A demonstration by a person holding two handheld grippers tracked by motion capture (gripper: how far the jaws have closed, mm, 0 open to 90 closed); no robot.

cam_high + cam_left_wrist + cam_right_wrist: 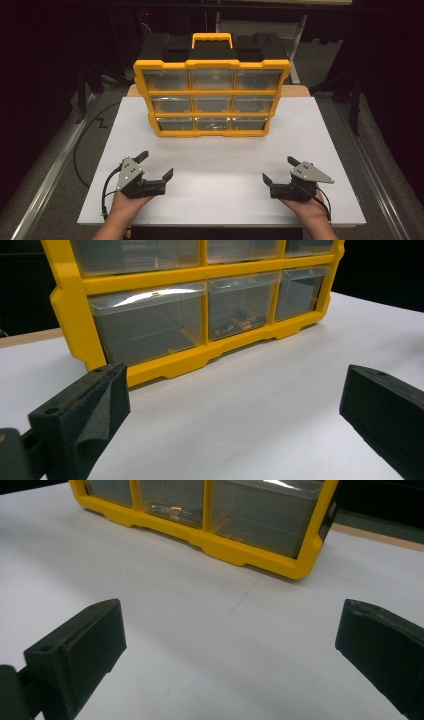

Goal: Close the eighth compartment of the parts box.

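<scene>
A yellow and black organiser case with clear drawers in three rows stands upright at the back of the white board. Its bottom middle drawer holds small batteries; the bottom drawers on either side look bare. My left gripper rests near the board's front left, open, nothing between its jaws. My right gripper sits near the front right, also open and holding nothing. Both point toward the case from well short of it.
The white board lies on a wooden table with dark floor around it. Metal rails run along both sides. A black cable trails on the floor at the left.
</scene>
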